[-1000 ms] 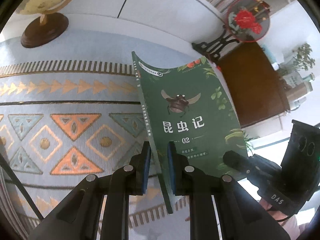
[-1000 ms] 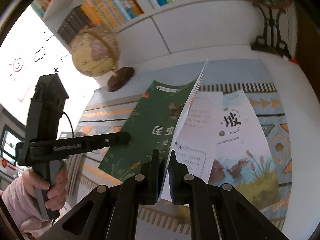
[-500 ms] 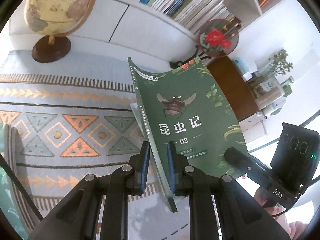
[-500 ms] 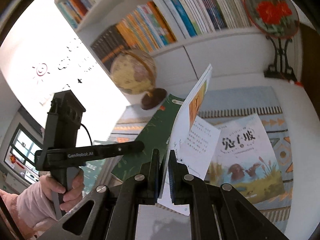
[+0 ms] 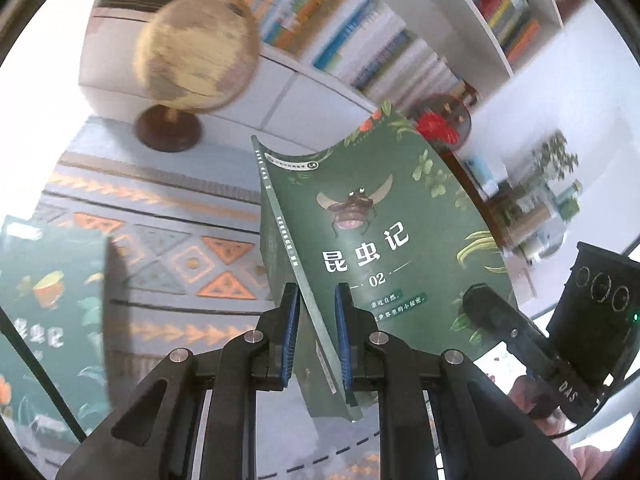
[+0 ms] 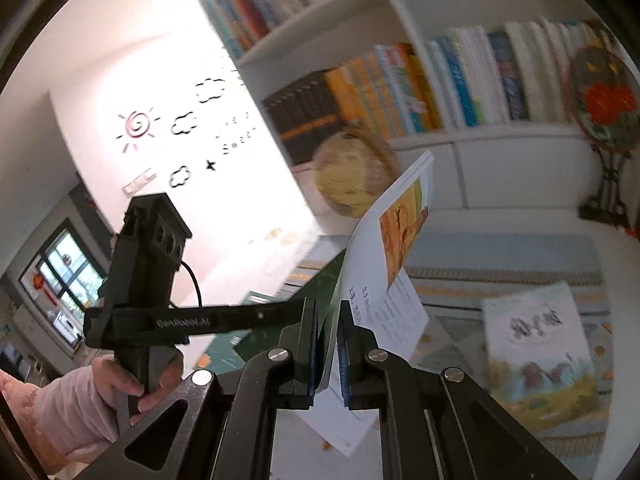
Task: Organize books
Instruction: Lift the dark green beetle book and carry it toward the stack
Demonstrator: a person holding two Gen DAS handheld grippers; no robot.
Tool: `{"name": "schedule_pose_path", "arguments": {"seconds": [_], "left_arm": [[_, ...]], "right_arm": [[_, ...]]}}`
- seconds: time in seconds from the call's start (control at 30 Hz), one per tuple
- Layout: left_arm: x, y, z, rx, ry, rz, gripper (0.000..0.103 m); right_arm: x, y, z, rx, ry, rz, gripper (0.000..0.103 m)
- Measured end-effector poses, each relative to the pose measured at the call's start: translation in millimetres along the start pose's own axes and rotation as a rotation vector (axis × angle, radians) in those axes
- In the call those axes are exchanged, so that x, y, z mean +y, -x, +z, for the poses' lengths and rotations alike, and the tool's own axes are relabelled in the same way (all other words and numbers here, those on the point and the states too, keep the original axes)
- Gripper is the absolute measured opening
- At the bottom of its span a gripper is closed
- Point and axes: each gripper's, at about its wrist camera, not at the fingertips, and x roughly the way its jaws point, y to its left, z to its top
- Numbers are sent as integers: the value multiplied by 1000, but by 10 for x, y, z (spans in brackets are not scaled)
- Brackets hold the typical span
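Now, on the left wrist view, the green book [image 5: 372, 248] is clamped near its spine between the left gripper [image 5: 316, 340] fingers, lifted clear of the patterned tabletop [image 5: 168, 240]. On the right wrist view, a thin white book [image 6: 384, 276] is pinched by the right gripper [image 6: 328, 352]; floppy pages are judged likely to sag, so a spine-side hold is favoured.

Green insect book [image 5: 368, 240] held tilted, white book [image 6: 372, 280] upright

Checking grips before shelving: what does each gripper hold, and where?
Left gripper: green insect-cover paperback, pinched at its lower spine corner. Right gripper: thin white picture book, pinched near its bottom edge.
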Motion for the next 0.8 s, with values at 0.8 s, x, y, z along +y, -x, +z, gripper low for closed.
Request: {"name": "schedule_pose_path", "arguments": {"seconds": [0.8], "left_arm": [[1948,868,-532,-109,373,234,13]], "right_arm": [[1051,-1910,-472,259,-172,190,10]]}}
